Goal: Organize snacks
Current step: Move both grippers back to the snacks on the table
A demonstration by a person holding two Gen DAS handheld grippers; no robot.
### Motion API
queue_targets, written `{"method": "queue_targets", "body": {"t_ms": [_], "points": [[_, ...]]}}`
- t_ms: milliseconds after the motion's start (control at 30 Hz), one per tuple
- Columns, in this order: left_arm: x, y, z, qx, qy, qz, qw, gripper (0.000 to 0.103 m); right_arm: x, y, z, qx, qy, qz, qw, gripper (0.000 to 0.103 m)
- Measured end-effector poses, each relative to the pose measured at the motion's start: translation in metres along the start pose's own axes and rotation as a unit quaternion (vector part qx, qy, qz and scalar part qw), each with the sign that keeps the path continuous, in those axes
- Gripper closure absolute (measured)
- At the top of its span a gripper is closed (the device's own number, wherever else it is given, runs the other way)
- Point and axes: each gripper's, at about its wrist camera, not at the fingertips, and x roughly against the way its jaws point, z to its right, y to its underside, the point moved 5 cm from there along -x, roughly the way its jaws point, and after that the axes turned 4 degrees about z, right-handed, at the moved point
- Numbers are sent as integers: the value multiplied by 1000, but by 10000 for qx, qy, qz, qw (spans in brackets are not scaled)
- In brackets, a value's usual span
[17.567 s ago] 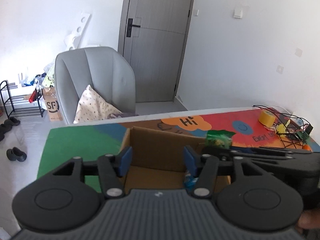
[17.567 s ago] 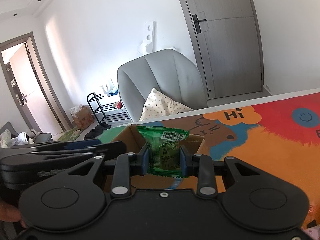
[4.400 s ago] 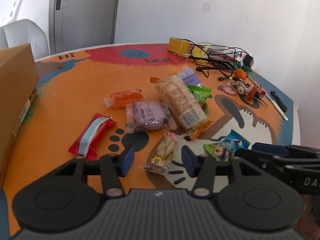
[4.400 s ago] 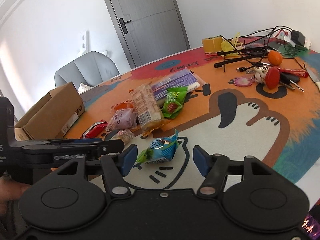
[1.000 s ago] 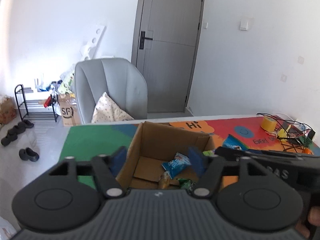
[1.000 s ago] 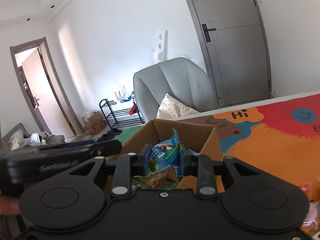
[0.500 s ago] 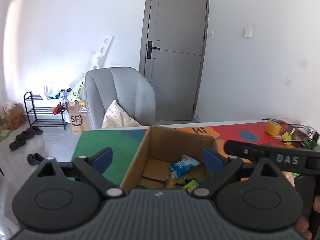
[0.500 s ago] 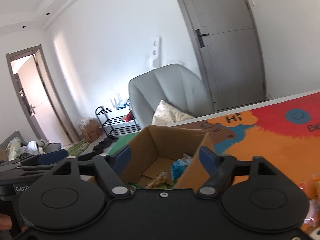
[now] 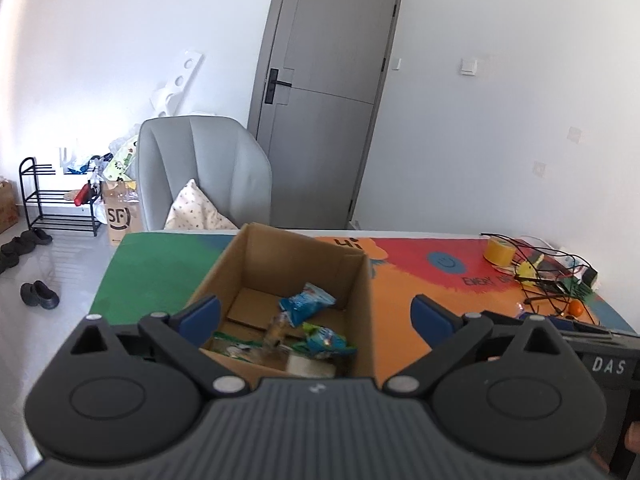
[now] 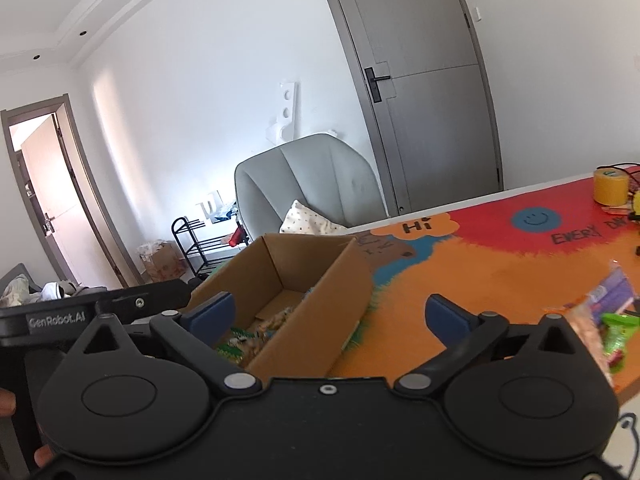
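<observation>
Right in front of the left claw [image 9: 316,316] sits the cardboard box [image 9: 256,276] on the worktop [image 9: 404,280]. This claw is spread wide and holds nothing. Inside the box, just past its fingers, lie a blue snack bag [image 9: 306,306] and a green snack bag [image 9: 232,347]. Beside it, the right claw [image 10: 336,314] is spread wide too, with nothing in it. More snacks [image 10: 600,320] lie on the worktop off to its right.

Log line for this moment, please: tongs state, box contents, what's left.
left tongs: open, empty | right tongs: open, empty | cardboard box: holds snack packets | loose snacks: on mat, right of box
</observation>
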Motion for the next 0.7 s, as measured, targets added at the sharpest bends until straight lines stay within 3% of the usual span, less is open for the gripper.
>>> {"method": "queue_targets", "body": {"t_ms": [700], "points": [[7, 19, 73, -175, 589, -106, 9981, 2, 61, 9, 60, -287, 457, 61, 9985, 0]]}}
